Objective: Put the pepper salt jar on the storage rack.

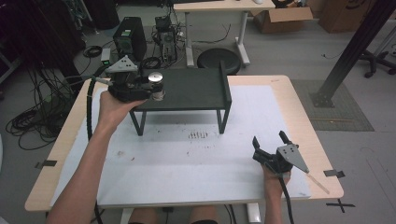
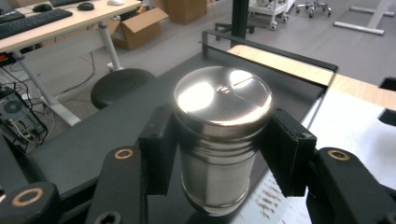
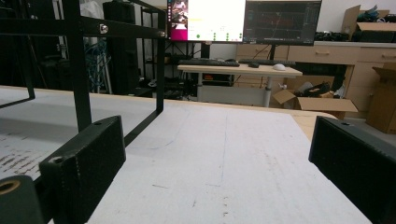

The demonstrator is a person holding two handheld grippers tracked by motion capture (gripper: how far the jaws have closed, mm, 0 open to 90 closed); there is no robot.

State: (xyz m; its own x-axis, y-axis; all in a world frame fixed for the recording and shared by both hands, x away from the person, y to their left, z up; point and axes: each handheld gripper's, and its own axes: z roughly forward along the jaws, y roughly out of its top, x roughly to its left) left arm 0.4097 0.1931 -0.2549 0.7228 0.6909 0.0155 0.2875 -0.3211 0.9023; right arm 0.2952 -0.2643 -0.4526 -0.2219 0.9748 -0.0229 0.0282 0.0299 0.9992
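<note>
A shiny steel canister (image 2: 219, 140) with a flat lid stands upright between the jaws of my left gripper (image 2: 217, 156), which is shut on its body. In the high view the canister (image 1: 157, 84) sits at the left front edge of the black raised shelf (image 1: 196, 88), with the left gripper (image 1: 150, 89) beside it at the shelf's left end. My right gripper (image 1: 271, 140) rests low on the white mat (image 1: 196, 158) near the table's right front, open, with nothing between its jaws. The right gripper view looks along the mat toward the shelf's legs (image 3: 81, 70).
The black shelf has a raised rail (image 1: 225, 84) along its right end and thin legs (image 1: 223, 119). The wooden table edge (image 1: 308, 126) frames the mat. Behind the table are computer towers (image 1: 130, 37), a round stool (image 1: 218, 59), a desk and a black post (image 1: 355, 46).
</note>
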